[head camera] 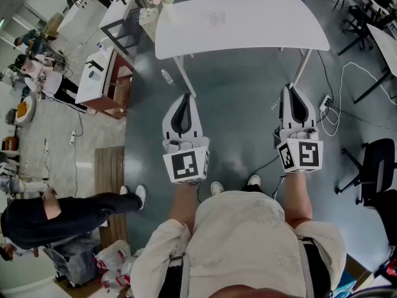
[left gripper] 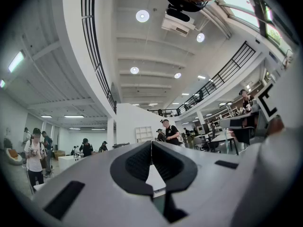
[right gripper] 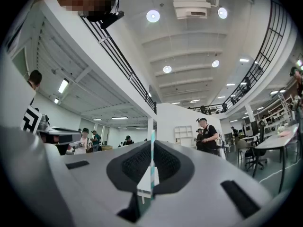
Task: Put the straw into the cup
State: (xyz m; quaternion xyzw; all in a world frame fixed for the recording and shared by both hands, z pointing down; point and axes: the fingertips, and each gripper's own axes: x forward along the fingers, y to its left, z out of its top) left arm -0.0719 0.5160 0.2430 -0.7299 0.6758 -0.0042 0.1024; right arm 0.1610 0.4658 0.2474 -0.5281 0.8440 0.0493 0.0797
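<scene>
Standing short of a white table (head camera: 242,27), a person holds two grippers out over grey floor (head camera: 239,117). The left gripper (left gripper: 151,144) has its jaws pressed together with nothing between them. The right gripper (right gripper: 152,144) pinches a thin teal straw (right gripper: 152,164), which runs along the seam of its jaws.

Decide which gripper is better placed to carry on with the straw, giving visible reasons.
Right. The right gripper is shut on the thin teal-and-white straw; the left gripper is shut with nothing between its fingers. Both point toward the white table, short of it.
</scene>
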